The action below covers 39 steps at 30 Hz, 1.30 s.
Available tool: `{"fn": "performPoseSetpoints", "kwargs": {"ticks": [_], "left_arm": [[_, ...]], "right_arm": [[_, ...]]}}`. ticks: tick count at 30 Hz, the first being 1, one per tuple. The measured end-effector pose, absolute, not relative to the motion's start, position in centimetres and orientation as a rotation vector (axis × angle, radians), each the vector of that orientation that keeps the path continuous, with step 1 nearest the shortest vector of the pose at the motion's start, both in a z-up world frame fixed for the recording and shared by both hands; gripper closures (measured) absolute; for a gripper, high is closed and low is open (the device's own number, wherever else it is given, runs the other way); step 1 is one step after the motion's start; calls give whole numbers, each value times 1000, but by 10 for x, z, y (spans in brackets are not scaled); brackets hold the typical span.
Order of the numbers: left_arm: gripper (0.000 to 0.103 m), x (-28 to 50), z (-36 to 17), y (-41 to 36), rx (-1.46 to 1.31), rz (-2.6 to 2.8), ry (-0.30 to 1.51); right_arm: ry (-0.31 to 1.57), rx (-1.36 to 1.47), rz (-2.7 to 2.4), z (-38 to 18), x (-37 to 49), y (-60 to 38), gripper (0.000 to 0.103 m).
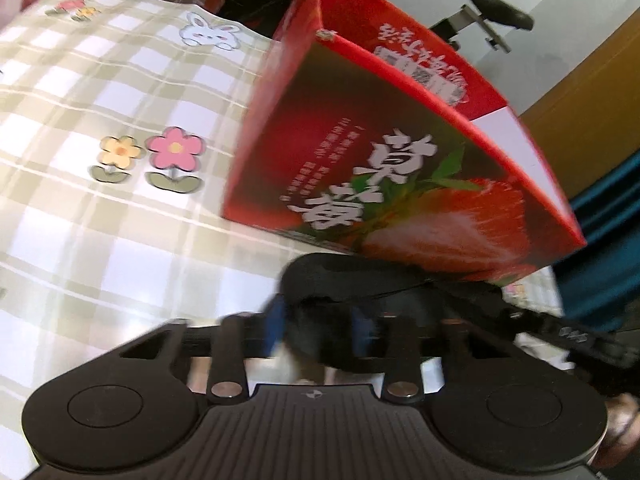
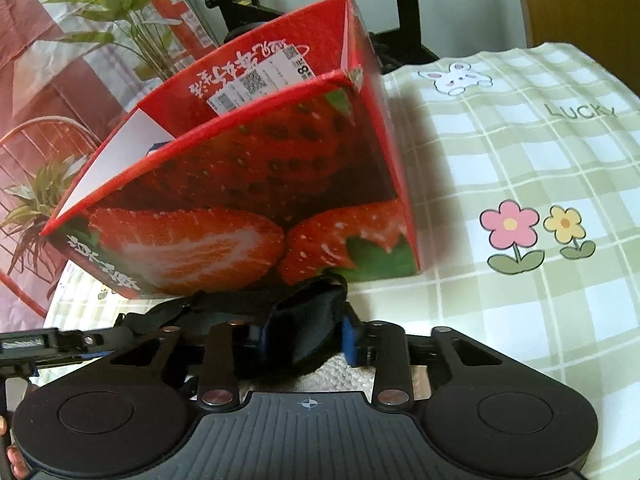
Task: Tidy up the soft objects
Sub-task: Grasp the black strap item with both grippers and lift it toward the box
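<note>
Both grippers grip one black soft thing in front of the open strawberry box.

On the left, the checked cloth (image 1: 100, 216) covers the surface and lies free of things up to its far edge, with printed flowers and a rabbit on it. The left gripper (image 1: 320, 330) is closed on a black fabric item (image 1: 336, 284), blue pads pressing its two sides, and the item lies just beside the lower edge of the red box (image 1: 380, 184). The box stands on the cloth with its top open and its near rim tilted in view. The right gripper (image 2: 306, 340) pinches the same black fabric from the other side. To its right, the cloth is open up to its wavy edge.
</note>
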State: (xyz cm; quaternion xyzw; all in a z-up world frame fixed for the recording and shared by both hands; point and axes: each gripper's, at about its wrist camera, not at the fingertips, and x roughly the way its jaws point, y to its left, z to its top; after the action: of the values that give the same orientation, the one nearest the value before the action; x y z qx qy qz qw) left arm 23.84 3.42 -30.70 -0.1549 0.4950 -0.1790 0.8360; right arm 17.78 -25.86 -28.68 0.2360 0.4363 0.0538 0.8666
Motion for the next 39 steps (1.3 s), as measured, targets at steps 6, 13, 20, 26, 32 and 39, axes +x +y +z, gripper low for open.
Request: {"fn": "performPoseSetpoints", "kwargs": {"ticks": [6, 13, 20, 26, 32, 39], "left_arm": [[92, 229, -288, 35, -269, -390, 973], [94, 208, -245, 29, -174, -400, 830], [94, 188, -208, 34, -138, -391, 713], [95, 175, -177, 33, -122, -394, 615], [95, 178, -151, 24, -105, -391, 531], [95, 208, -142, 2, -46, -379, 485]], "right_arm": [[863, 462, 142, -267, 172, -261, 85], [797, 377, 198, -232, 162, -253, 88], [721, 304, 248, -193, 148, -240, 89], [647, 269, 258, -161, 141, -235, 89], [588, 231, 249, -138, 151, -237, 89], [550, 173, 212, -125, 187, -236, 90]]}}
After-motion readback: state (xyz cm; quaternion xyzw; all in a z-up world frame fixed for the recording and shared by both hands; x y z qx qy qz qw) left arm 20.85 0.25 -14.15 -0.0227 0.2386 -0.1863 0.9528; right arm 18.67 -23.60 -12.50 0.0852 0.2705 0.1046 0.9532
